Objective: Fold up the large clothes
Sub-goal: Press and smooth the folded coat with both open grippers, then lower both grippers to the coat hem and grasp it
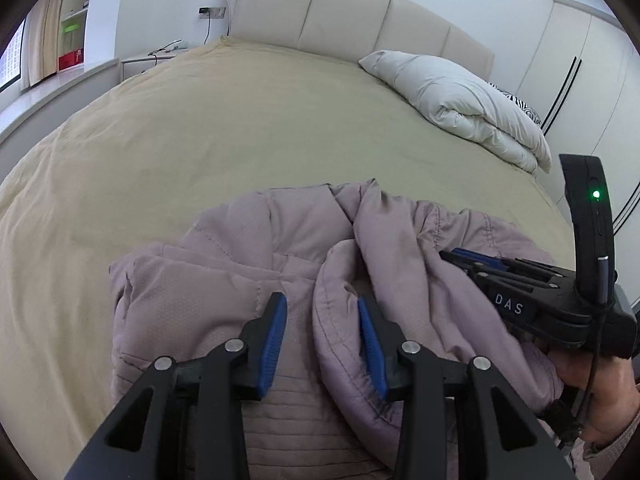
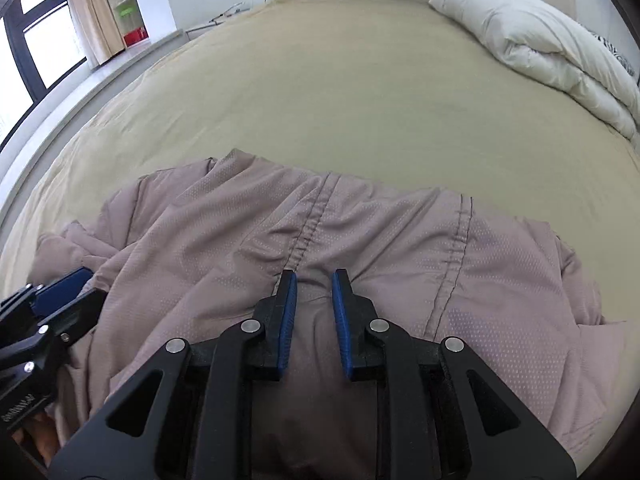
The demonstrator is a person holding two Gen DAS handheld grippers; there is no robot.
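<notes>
A mauve quilted jacket [image 1: 224,268] lies crumpled on the near part of a beige bed [image 1: 240,120]; it also fills the lower right wrist view [image 2: 400,240]. My left gripper [image 1: 322,300] is open just above the jacket, a rolled fold of fabric against its right finger. My right gripper [image 2: 314,276] has its jaws a narrow gap apart, with a bunched seam of the jacket between the fingertips. The right gripper shows from the side in the left wrist view [image 1: 472,258], and the left gripper shows at the left edge of the right wrist view [image 2: 60,284].
A folded white duvet [image 1: 464,104] lies at the bed's far right, also in the right wrist view [image 2: 540,44]. A padded headboard [image 1: 340,12] stands behind. A bedside table [image 1: 148,62] and shelves [image 1: 74,20] are far left, wardrobe doors [image 1: 580,80] at the right.
</notes>
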